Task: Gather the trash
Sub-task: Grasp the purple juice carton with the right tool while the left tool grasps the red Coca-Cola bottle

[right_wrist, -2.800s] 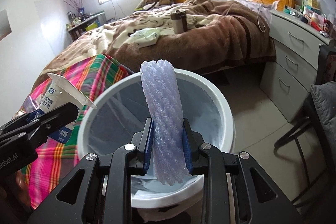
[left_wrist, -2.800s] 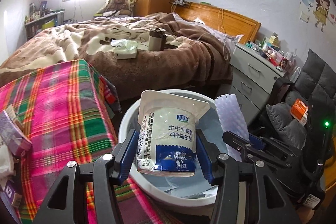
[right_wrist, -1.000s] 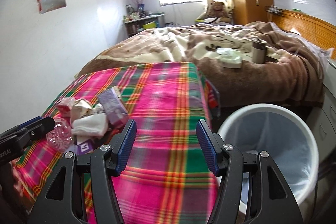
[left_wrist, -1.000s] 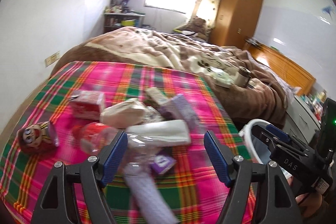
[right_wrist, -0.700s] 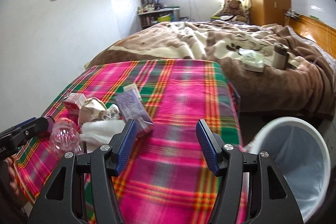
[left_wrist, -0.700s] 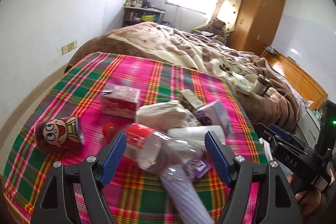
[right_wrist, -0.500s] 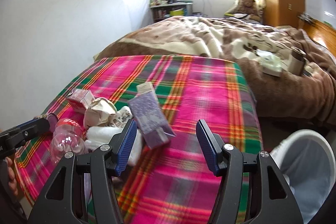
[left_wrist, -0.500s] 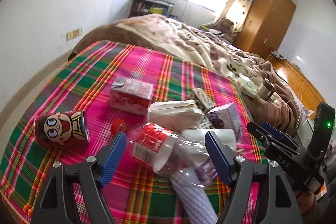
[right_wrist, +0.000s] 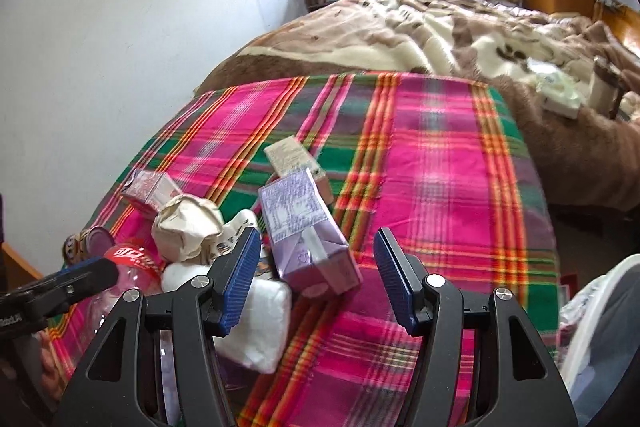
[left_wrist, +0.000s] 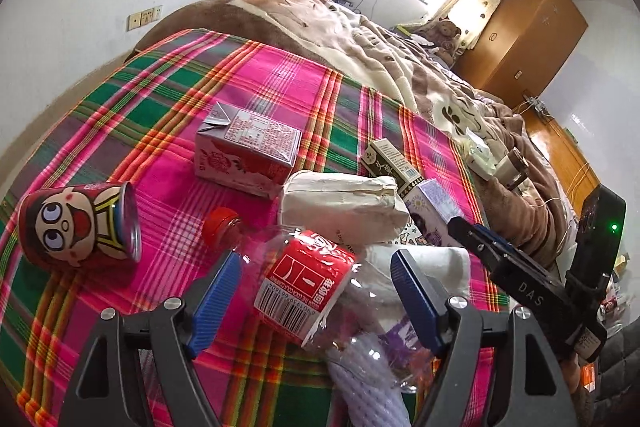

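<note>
A pile of trash lies on the plaid tablecloth (left_wrist: pixel 256 75). My left gripper (left_wrist: pixel 316 291) is open, its fingers on either side of a clear plastic bottle (left_wrist: pixel 308 279) with a red label and red cap. My right gripper (right_wrist: pixel 316 271) is open around a purple carton (right_wrist: pixel 304 219), not touching it. Beside them lie a crumpled paper bag (left_wrist: pixel 344 207), a red-and-white carton (left_wrist: pixel 248 151), a cartoon-face can (left_wrist: pixel 76 223), a white foam wad (right_wrist: pixel 256 323) and a small box (right_wrist: pixel 290 157). The white bin (right_wrist: pixel 600 323) stands at the right edge of the right wrist view.
A bed with a brown blanket (right_wrist: pixel 460 23) lies beyond the table, with a tissue pack (right_wrist: pixel 558 97) and a flask (right_wrist: pixel 604 83) on it. A white wall runs along the left. A wooden wardrobe (left_wrist: pixel 524 35) stands at the back.
Both grippers let go of the yogurt cup and the foam sleeve over the bin, opened, swung left over the table and moved down onto the trash pile.
</note>
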Action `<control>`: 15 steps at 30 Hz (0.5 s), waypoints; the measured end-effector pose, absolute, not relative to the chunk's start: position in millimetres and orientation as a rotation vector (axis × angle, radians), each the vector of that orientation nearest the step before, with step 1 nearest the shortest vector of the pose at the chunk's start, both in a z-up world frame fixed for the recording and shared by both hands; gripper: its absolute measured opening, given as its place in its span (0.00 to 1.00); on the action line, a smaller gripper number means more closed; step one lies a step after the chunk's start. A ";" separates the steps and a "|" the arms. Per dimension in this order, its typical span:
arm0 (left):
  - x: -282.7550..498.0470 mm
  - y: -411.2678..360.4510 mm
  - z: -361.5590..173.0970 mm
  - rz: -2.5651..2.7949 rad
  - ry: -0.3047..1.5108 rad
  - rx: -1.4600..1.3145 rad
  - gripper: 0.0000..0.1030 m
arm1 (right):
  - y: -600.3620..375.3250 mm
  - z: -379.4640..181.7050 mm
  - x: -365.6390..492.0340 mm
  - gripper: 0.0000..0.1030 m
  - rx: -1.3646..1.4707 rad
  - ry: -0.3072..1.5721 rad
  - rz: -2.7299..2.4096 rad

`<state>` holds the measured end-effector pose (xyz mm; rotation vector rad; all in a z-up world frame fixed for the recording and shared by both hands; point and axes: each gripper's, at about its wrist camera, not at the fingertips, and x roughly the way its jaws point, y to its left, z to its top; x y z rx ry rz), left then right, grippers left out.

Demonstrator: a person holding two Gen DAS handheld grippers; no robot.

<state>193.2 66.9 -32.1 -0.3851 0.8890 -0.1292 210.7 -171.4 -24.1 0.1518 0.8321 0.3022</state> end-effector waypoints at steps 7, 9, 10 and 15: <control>197.7 59.5 -34.0 -0.118 0.918 -0.326 0.75 | -168.1 -32.6 218.8 0.59 0.152 0.870 0.316; 197.2 57.4 -34.4 -0.121 0.923 -0.305 0.75 | -169.1 -33.6 218.7 0.52 0.154 0.874 0.307; 196.5 56.7 -34.3 -0.123 0.923 -0.293 0.75 | -169.6 -33.3 217.9 0.46 0.153 0.873 0.301; 189.1 52.3 -32.2 -0.131 0.924 -0.192 0.75 | -172.8 -31.9 216.2 0.44 0.144 0.870 0.290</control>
